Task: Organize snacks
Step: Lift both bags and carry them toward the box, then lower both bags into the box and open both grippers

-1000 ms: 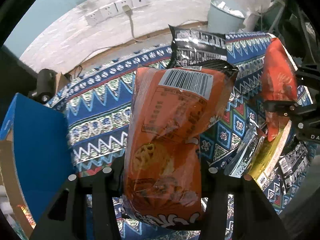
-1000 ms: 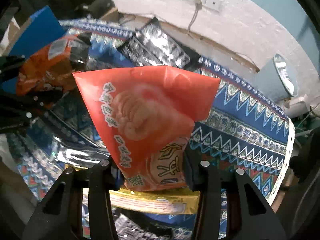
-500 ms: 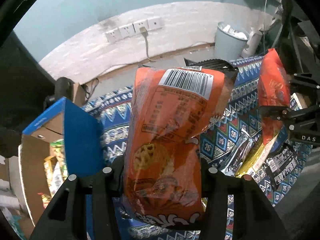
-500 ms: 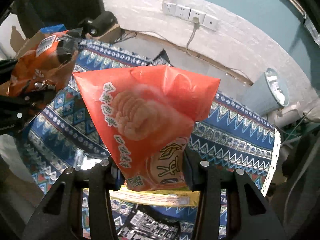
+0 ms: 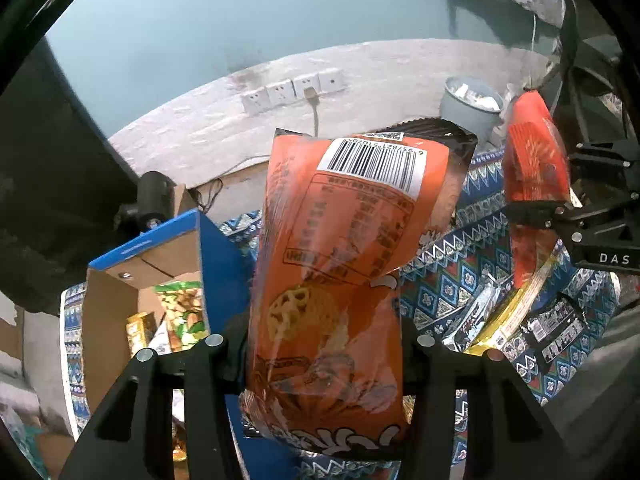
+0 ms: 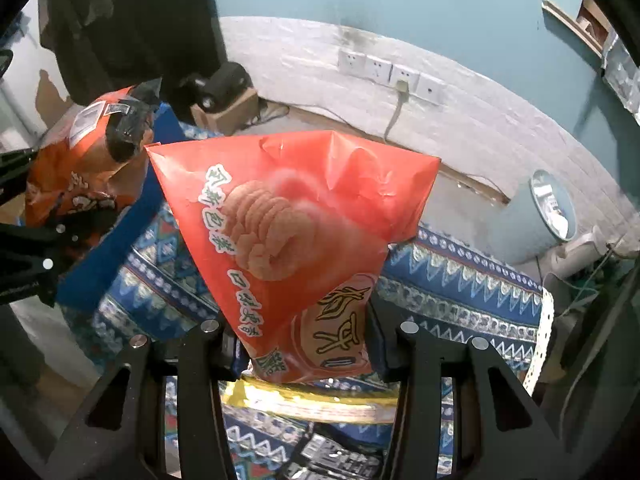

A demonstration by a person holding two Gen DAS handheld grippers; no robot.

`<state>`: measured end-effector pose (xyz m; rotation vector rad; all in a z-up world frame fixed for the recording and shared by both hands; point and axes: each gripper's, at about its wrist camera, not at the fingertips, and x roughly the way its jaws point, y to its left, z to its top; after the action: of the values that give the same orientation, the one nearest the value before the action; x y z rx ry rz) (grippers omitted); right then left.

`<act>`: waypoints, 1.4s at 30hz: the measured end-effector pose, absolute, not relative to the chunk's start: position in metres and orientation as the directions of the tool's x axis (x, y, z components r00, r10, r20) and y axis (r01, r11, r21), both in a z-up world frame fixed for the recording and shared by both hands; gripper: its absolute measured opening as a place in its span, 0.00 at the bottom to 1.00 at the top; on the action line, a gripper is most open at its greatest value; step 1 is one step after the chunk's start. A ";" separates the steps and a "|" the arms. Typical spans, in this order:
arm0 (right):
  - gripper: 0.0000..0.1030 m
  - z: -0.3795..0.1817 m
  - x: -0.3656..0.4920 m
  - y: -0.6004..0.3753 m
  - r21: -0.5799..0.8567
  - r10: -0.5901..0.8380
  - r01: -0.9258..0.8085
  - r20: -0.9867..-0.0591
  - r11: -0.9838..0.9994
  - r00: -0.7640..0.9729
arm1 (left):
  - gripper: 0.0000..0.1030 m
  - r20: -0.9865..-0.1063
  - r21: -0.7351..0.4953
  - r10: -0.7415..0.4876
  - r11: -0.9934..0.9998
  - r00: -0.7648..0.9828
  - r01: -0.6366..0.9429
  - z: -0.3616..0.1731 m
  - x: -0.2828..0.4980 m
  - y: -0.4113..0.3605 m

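My left gripper (image 5: 320, 344) is shut on an orange snack bag (image 5: 344, 272) with a barcode at its top, held upright above the patterned cloth (image 5: 448, 276). My right gripper (image 6: 302, 332) is shut on a red snack bag (image 6: 288, 232) printed with round crackers. The red snack bag (image 5: 534, 176) and the right gripper (image 5: 560, 216) show at the right edge of the left wrist view. At the left of the right wrist view are the orange bag (image 6: 80, 172) and the left gripper (image 6: 52, 236). A blue cardboard box (image 5: 176, 252) at lower left holds several snack packs.
A yellow pack (image 5: 516, 312) and black-silver packs (image 5: 476, 316) lie on the cloth below the right gripper. A grey bin (image 5: 472, 108) stands by the white wall with its sockets (image 5: 292, 90). A dark object (image 5: 154, 200) sits on a small carton behind the box.
Both grippers rose with their bags still held. The views tilted up, so more wall shows. The blue box's open inside has come into the left wrist view.
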<state>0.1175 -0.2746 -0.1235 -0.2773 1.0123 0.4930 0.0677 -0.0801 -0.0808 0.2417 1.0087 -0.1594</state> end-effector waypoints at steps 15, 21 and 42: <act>0.43 -0.091 0.111 -0.202 0.032 0.369 -0.614 -0.824 0.789 0.431 | 0.50 -0.818 0.133 0.026 0.981 0.574 0.144 -0.055 0.050 -0.026; 0.43 -0.088 0.114 -0.173 0.037 0.386 -0.637 -0.822 0.770 0.419 | 0.50 -0.813 0.137 0.052 0.985 0.580 0.104 -0.054 0.044 -0.001; 0.43 -0.092 0.113 -0.059 0.095 0.457 -0.728 -0.830 0.679 0.318 | 0.50 -0.833 0.100 0.127 0.992 0.539 -0.079 -0.071 0.023 0.103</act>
<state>0.1130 -0.0588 -0.0924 -0.3230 0.9668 0.7975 0.0234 0.1031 -0.0707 0.0521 0.9939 0.1226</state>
